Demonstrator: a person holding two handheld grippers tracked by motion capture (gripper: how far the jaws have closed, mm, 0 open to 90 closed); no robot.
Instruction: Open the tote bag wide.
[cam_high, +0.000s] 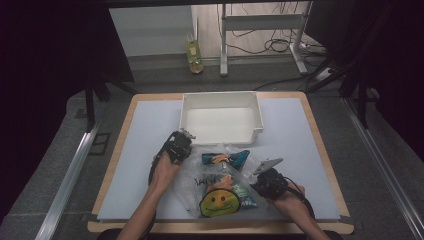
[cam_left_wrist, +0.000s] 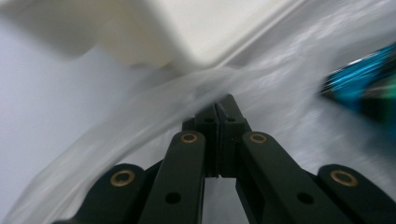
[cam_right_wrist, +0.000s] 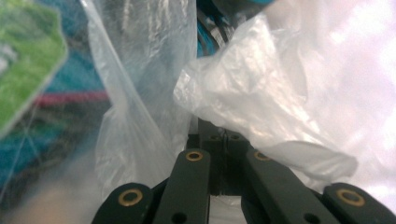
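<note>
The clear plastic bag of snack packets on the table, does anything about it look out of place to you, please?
Nothing looks spilled or torn. The clear plastic bag lies crumpled and slack in front of the white plastic bin, with the snack packets inside. The left gripper and right gripper are each shut on its film.

Your high view is dim: the bench (cam_high: 150, 150) mat and the white bin (cam_high: 221, 117) catch soft overhead light, while everything from nine o'clock round to three o'clock sinks into near black. In your left gripper view the bin and the blue packet (cam_left_wrist: 369, 74) at three o'clock smear with motion blur. In your right gripper view the clear bag (cam_right_wrist: 252, 88) glares white toward two o'clock; the nearby packets are out of focus.
</note>
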